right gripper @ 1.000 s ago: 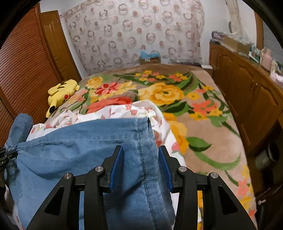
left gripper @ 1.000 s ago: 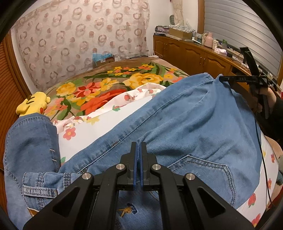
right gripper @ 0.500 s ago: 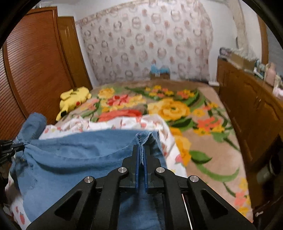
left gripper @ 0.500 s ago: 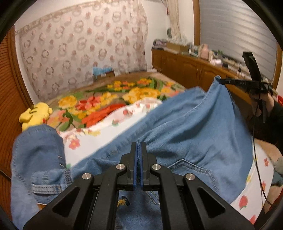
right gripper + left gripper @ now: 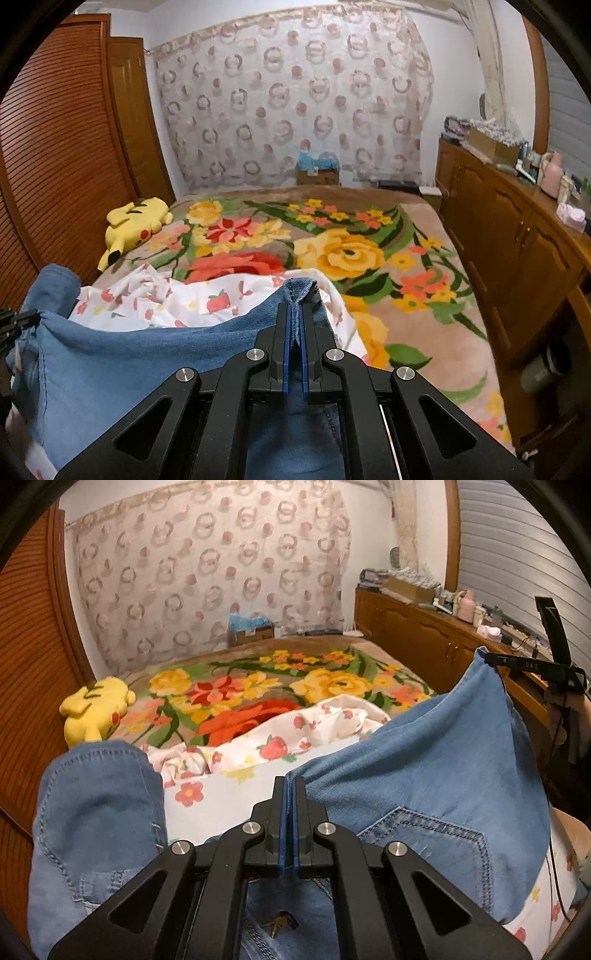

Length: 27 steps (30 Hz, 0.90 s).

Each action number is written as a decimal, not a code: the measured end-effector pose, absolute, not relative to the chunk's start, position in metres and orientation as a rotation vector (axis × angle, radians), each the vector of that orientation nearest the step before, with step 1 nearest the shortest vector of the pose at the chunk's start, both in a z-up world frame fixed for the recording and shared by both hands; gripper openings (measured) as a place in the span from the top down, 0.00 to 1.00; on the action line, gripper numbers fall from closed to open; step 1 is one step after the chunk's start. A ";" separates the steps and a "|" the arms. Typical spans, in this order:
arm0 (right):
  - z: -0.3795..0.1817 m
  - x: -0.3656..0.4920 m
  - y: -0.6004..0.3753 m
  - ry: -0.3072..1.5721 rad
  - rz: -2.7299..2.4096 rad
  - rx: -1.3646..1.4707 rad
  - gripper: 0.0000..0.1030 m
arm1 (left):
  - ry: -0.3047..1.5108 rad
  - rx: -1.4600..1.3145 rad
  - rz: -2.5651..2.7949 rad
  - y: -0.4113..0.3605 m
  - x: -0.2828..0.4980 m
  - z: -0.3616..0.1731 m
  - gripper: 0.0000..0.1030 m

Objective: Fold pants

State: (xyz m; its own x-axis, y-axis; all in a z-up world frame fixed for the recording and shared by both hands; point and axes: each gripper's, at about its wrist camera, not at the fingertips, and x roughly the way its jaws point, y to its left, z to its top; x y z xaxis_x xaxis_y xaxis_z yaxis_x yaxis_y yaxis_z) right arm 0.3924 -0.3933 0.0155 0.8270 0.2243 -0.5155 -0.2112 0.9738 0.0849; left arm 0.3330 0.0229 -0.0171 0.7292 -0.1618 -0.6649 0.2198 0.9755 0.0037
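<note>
Behind both clamped tools (image 5: 289, 794) (image 5: 294, 314), gripped jeans (image 5: 443, 760) hide the sheet (image 5: 229, 797).

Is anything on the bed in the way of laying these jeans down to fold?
Nothing visible blocks it. The jeans hang over the strawberry-print sheet, gripped by both grippers; the yellow plush toy lies farther back by the wardrobe.

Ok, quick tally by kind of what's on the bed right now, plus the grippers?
Jeans: 1
Strawberry-print sheet: 1
Floral blanket: 1
Yellow plush toy: 1
Grippers: 2, left gripper and right gripper, both shut on the jeans
Total: 6
</note>
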 end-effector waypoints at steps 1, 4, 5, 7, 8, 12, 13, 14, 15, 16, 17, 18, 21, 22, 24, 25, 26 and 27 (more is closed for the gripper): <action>0.014 0.396 -0.391 0.563 0.231 0.024 0.92 | 0.734 0.082 -0.211 0.023 0.334 -0.021 0.97; 0.017 0.405 -0.387 0.574 0.243 0.020 0.77 | 0.752 0.081 -0.217 0.021 0.331 -0.027 0.97; 0.019 0.404 -0.390 0.570 0.248 0.020 0.77 | 0.754 0.079 -0.222 0.021 0.330 -0.027 0.97; 0.022 0.401 -0.393 0.565 0.253 0.008 0.74 | 0.756 0.069 -0.232 0.021 0.326 -0.028 0.97; 0.023 0.397 -0.394 0.566 0.246 -0.002 0.73 | 0.760 0.065 -0.236 0.020 0.325 -0.028 0.96; 0.024 0.369 -0.405 0.560 0.259 -0.021 0.72 | 0.748 0.070 -0.243 0.017 0.315 -0.022 0.78; 0.024 0.362 -0.409 0.558 0.262 -0.016 0.72 | 0.741 0.067 -0.251 0.016 0.310 -0.019 0.74; 0.023 0.356 -0.412 0.558 0.266 -0.010 0.72 | 0.738 0.061 -0.258 0.016 0.310 -0.017 0.63; 0.021 0.347 -0.416 0.561 0.268 -0.006 0.72 | 0.729 0.050 -0.266 0.016 0.307 -0.015 0.50; 0.020 0.340 -0.419 0.562 0.265 -0.004 0.72 | 0.719 0.038 -0.276 0.016 0.303 -0.012 0.49; 0.019 0.333 -0.422 0.563 0.264 -0.002 0.72 | 0.714 0.032 -0.282 0.016 0.300 -0.010 0.43; 0.018 0.328 -0.424 0.564 0.262 0.002 0.71 | 0.709 0.030 -0.284 0.014 0.296 -0.008 0.37; 0.014 0.312 -0.432 0.567 0.260 0.021 0.70 | 0.690 0.033 -0.294 0.009 0.285 -0.005 0.35; 0.012 0.308 -0.434 0.571 0.256 0.029 0.69 | 0.682 0.035 -0.299 0.006 0.280 -0.004 0.35; 0.009 0.300 -0.438 0.574 0.252 0.054 0.65 | 0.679 0.040 -0.300 0.003 0.273 -0.005 0.35; 0.009 0.295 -0.440 0.573 0.247 0.058 0.62 | 0.680 0.042 -0.302 0.001 0.268 -0.006 0.35; 0.008 0.290 -0.440 0.571 0.240 0.057 0.62 | 0.684 0.044 -0.304 0.001 0.264 -0.008 0.35; 0.007 0.286 -0.438 0.569 0.240 0.053 0.61 | 0.687 0.046 -0.304 0.001 0.260 -0.009 0.35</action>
